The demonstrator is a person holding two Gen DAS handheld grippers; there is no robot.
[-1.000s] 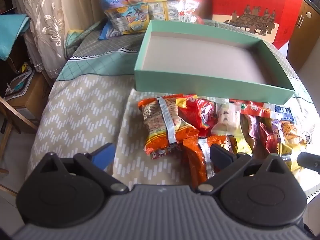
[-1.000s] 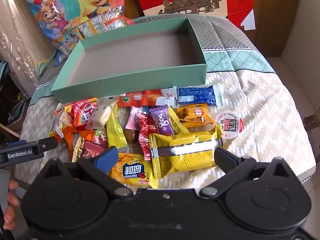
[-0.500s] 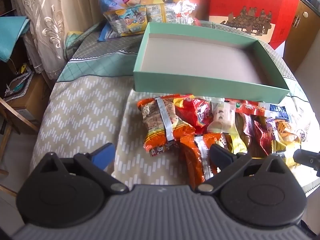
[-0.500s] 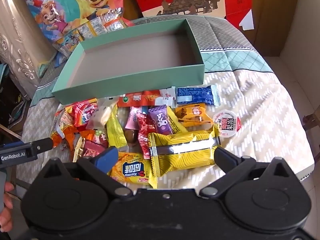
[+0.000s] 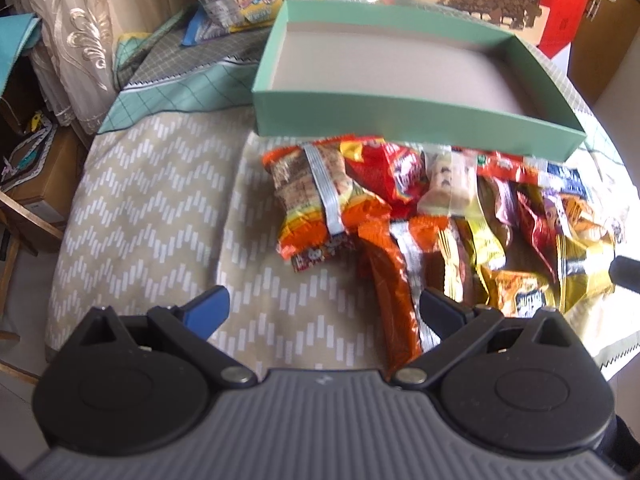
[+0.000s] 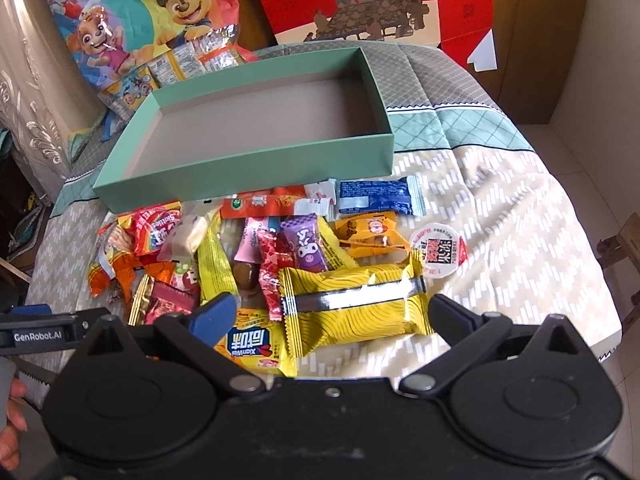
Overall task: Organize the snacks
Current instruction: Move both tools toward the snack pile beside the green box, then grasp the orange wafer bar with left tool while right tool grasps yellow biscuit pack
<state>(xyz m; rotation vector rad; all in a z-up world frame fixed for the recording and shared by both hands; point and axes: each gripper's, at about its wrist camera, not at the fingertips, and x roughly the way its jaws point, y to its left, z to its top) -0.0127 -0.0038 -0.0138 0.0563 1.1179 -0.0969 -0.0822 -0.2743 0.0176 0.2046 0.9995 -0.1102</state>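
Left claw (image 5: pixel 322 308) wide open, fingers spread, nothing between them. Its blue-tipped finger (image 5: pixel 208 306) hangs over bare beige chevron-print tablecloth (image 5: pixel 152 216); its black finger (image 5: pixel 440 310) sits over the near end of a long orange foil snack packet (image 5: pixel 390 284), contact unclear. Just ahead of this claw: crumpled orange-and-brown snack bag with silver seam (image 5: pixel 316 200). Further ahead, shallow mint-green cardboard box with grey inside (image 5: pixel 400 120), holding nothing visible.

Right claw (image 6: pixel 328 312) also fully open, gripping nothing. Large yellow wavy-print packet with silver strip (image 6: pixel 356 304) lies between and just ahead of its fingers, not pinched. Yellow packet with blue Chinese lettering (image 6: pixel 252 346) under the blue-tipped finger. Ahead: purple cartoon candy wrapper (image 6: pixel 306 246), blue-and-white wrapper (image 6: pixel 376 196), round white sealed cup lid with red print (image 6: pixel 438 252) ahead-right. Snack pile sits on the cloth between both claws and the box, the box's front wall touching it.

Person's fingers (image 6: pixel 12 404) at far left edge of right view.
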